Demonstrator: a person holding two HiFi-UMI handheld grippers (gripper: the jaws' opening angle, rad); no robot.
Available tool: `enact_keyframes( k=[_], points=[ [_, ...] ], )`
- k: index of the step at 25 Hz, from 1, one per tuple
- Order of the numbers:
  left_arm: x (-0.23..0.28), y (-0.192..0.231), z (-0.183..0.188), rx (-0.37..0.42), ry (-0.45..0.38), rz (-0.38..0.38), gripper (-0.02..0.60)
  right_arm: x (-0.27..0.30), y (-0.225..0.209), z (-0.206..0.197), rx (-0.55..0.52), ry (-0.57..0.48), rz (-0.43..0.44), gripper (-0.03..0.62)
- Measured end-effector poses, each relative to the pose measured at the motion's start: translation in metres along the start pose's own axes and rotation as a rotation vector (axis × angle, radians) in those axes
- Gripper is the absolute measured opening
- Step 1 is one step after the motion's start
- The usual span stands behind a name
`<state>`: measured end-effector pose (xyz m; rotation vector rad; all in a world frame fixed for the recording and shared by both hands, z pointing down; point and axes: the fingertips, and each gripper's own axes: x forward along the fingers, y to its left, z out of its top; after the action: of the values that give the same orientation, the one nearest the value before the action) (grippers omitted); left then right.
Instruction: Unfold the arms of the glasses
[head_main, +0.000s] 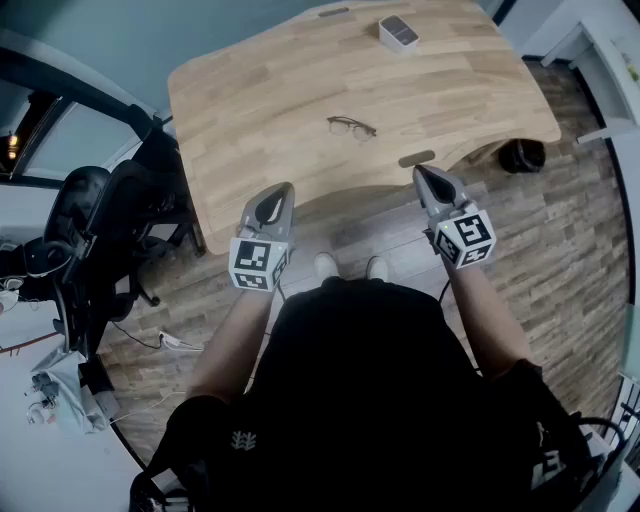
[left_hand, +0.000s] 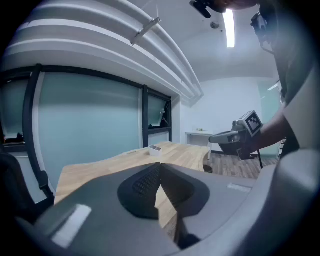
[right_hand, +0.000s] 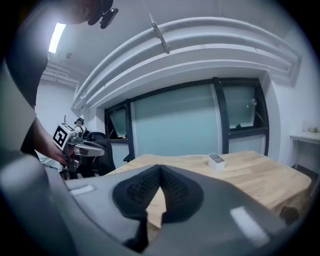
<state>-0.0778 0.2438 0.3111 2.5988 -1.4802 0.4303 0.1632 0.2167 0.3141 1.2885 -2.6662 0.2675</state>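
The glasses (head_main: 351, 127) lay near the middle of the wooden table (head_main: 240, 110), well apart from both grippers. The left gripper (head_main: 281, 190) and the right gripper (head_main: 421, 172) were held at the near table edge, to the left and right of the glasses. Each gripper's fingers were pressed together with nothing between them. A small white box (head_main: 398, 31) stood at the far edge.

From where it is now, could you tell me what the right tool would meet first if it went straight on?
Probably the wooden table, just past its near edge: the right tool points slightly down at it. The glasses look off-line.
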Motion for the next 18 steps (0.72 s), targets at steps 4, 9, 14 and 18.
enact_keyframes(
  k=[4, 9, 14, 18],
  points=[
    [0.005, 0.013, 0.009, 0.023, -0.028, -0.011, 0.006, 0.012, 0.004, -0.006, 0.010, 0.013, -0.011, 0.002],
    [0.002, 0.037, 0.013, 0.036, -0.070, -0.019, 0.006, 0.027, 0.014, -0.002, -0.005, 0.016, -0.039, 0.002],
    [0.009, 0.064, 0.015, 0.035, -0.108, -0.067, 0.006, 0.043, 0.029, 0.015, 0.004, -0.059, -0.047, 0.002],
    [0.016, 0.082, 0.006, 0.017, -0.101, -0.088, 0.006, 0.057, 0.050, 0.018, -0.007, -0.063, -0.024, 0.002]
  ],
)
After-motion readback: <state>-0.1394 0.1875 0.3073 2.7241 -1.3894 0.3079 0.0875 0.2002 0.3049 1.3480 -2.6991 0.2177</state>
